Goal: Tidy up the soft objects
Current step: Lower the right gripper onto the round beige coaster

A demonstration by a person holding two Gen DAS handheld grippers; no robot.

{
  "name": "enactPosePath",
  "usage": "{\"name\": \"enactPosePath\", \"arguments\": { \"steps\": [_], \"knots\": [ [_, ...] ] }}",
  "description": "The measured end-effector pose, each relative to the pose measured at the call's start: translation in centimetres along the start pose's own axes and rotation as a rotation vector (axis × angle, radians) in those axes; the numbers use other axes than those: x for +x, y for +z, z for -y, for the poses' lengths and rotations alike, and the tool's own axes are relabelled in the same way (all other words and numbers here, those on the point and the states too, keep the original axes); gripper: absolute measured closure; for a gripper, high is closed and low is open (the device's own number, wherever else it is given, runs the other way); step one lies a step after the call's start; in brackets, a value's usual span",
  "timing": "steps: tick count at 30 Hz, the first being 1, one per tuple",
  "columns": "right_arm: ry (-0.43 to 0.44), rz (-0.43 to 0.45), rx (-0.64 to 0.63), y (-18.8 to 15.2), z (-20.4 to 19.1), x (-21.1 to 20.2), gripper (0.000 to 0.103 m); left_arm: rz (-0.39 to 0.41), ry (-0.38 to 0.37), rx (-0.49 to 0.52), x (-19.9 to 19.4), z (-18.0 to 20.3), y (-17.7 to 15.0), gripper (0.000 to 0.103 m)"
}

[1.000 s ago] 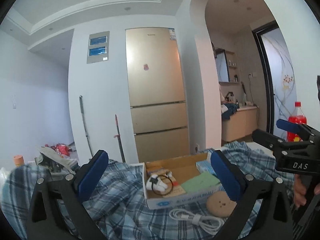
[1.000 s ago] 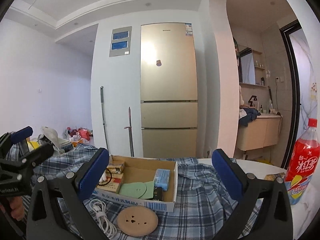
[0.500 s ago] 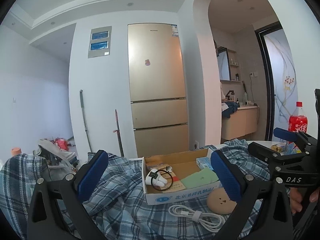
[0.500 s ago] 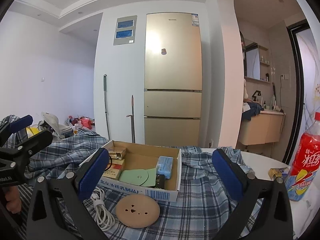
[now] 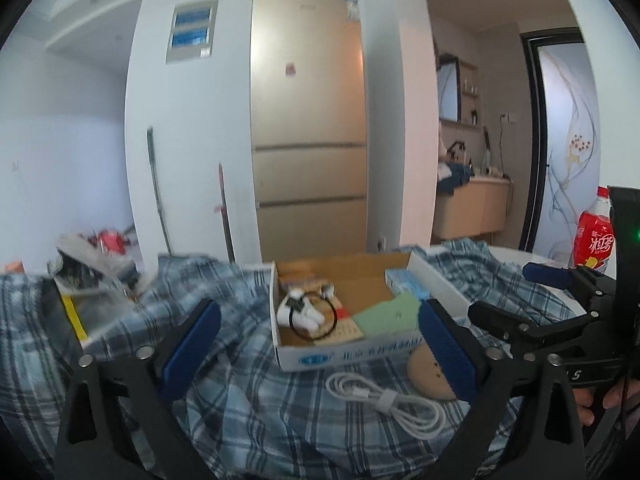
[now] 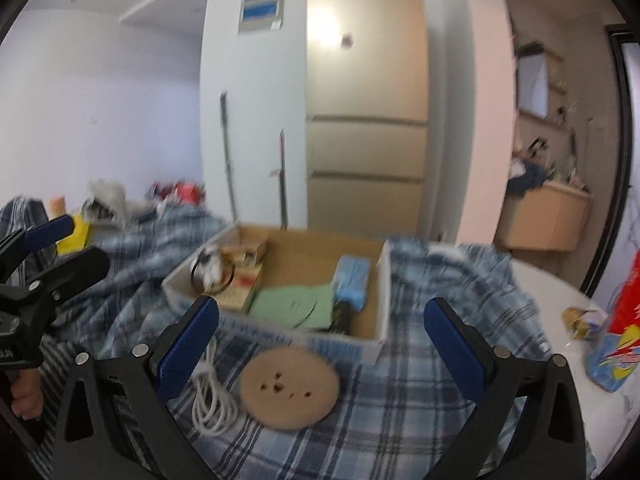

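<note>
At the far left of the table a yellow-edged bag point(image 5: 74, 312) and some clutter lie on the rumpled plaid cloth point(image 5: 248, 412), the soft thing the task most likely means; the cloth spreads across nearly the whole table under everything else. The left claw point(image 5: 320, 354) hovers low over the near part of the cloth with its jaws wide; they have just been closing a little, and nothing is between them. Just beyond its fingertips a coiled white cable point(image 5: 386, 400) rests on the cloth, and behind it stands an open cardboard box point(image 5: 348, 354) holding a black hair tie with a white charm point(image 5: 304, 314), a green sheet point(image 5: 390, 314) and a blue packet point(image 5: 408, 284). A round cork disc point(image 6: 290, 386) lies against the near side of the box, beside the cable. The right claw point(image 6: 320, 354) also stands wide and empty, aimed at the disc and box. At the far right a red soda bottle point(image 5: 594, 236) stands on the bare table point(image 6: 560, 308). To handle the cloth well, I would judge that the box, cable and disc must come off it first, or each claw should pinch a free edge well apart from them, lifting slowly so nothing tips or slides.
</note>
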State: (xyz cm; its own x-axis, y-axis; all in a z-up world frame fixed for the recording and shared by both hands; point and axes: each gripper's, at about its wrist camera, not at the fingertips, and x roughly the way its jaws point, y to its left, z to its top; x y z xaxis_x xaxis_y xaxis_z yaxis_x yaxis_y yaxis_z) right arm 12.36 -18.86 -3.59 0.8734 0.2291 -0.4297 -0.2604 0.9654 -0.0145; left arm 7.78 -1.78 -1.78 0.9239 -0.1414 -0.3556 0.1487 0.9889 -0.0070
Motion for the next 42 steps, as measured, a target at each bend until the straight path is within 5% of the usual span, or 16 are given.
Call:
{"name": "enactPosePath", "arguments": {
  "steps": [5, 15, 32, 42],
  "knots": [
    [0.076, -0.211, 0.018, -1.1, 0.0, 3.1, 0.009, -0.104, -0.005, -0.016, 1.8, -0.3, -0.5, 0.013],
    [0.099, -0.381, -0.010, -3.0, -0.6, 6.0, 0.009, -0.203, -0.006, -0.063, 3.5, -1.3, -1.1, 0.016],
    [0.119, -0.494, 0.007, -3.7, -0.5, 8.0, 0.019, -0.284, -0.028, -0.012, 4.7, -0.2, -1.6, 0.016],
    [0.114, -0.469, -0.016, -3.5, -1.0, 7.6, 0.027, -0.286, -0.032, -0.010, 4.8, -0.1, -1.6, 0.016]
  ]
}}
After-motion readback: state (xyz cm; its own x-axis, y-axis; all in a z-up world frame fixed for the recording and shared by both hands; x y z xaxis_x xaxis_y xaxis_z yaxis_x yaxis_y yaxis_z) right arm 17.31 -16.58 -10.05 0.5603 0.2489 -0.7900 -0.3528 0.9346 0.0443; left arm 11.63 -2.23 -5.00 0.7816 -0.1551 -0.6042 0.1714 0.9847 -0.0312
